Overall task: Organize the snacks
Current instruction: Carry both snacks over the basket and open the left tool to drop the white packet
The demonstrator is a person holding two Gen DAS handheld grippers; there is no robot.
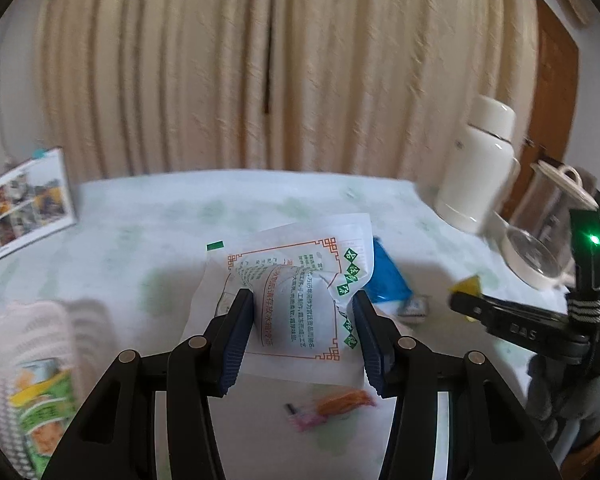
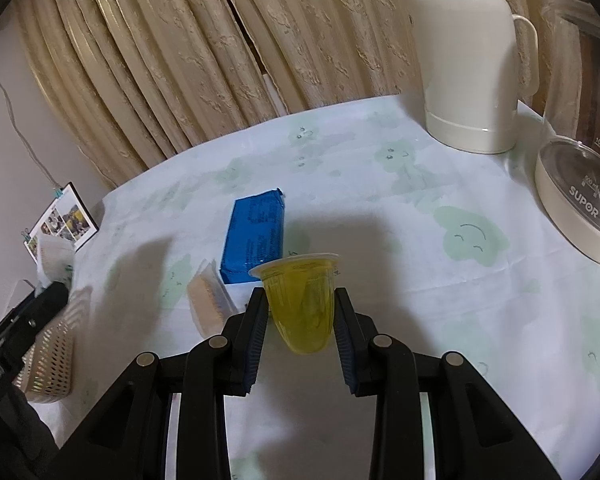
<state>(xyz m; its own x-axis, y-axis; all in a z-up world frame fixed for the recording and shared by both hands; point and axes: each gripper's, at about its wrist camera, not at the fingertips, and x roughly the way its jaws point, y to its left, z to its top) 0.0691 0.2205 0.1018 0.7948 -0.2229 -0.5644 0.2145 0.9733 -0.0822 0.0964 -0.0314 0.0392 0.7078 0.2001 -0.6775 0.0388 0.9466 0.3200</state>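
My left gripper [image 1: 303, 334] is shut on a white snack packet [image 1: 296, 300] with green and orange print, held above the table. My right gripper [image 2: 300, 324] is shut on a yellow jelly cup [image 2: 302, 304], which also shows as a yellow tip [image 1: 467, 285] in the left wrist view. A blue packet [image 2: 254, 236] lies flat on the table, partly hidden behind the white packet [image 1: 386, 276] in the left view. A tan wafer pack [image 2: 208, 300] lies beside it. A pink and orange candy [image 1: 332, 408] lies under my left gripper. A white mesh basket [image 1: 32, 380] holding green snack packs stands at the left.
A white thermos [image 2: 470, 60] and a glass kettle [image 2: 584, 160] stand at the back right of the table. A photo card [image 1: 24, 204] leans at the far left. Beige curtains [image 1: 260, 60] hang behind the table with its pale green patterned cloth [image 2: 420, 220].
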